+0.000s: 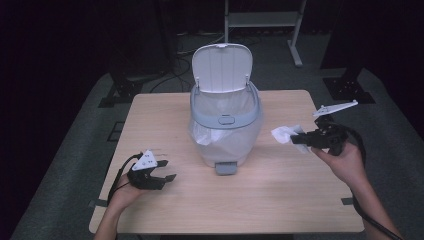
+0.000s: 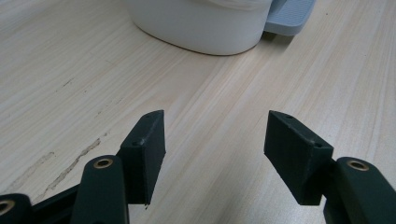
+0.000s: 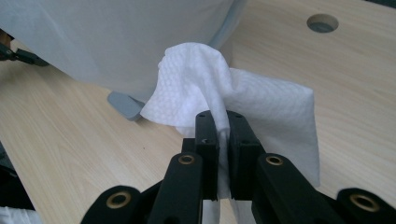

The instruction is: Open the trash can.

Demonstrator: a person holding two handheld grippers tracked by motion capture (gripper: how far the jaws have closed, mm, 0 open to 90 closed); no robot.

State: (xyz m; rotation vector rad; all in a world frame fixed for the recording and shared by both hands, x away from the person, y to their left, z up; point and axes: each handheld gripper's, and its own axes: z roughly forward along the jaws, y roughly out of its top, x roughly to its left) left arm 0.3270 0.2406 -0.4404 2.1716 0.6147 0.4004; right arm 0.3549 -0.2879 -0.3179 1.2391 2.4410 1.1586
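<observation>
Dark floor surrounds a pale wooden table (image 1: 165, 120). At eight o'clock the left gripper (image 1: 159, 176) rests low, jaws spread wide and empty. Centre, a lidded bin (image 1: 225, 122) stands open. At three o'clock the right gripper (image 1: 296, 138) pinches a paper towel (image 1: 284, 134): light, limp, probably tearable, best held by a bunched fold.

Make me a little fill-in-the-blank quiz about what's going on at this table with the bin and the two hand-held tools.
1. The right tool is shut on a white ____.
2. The lid of the pedal bin stands ____.
3. The left tool sits low over the wooden table with its jaws ____ and nothing between them.
4. The bin is lined with a thin, see-through plastic ____.

Missing words: paper towel; open; open; bag
</observation>
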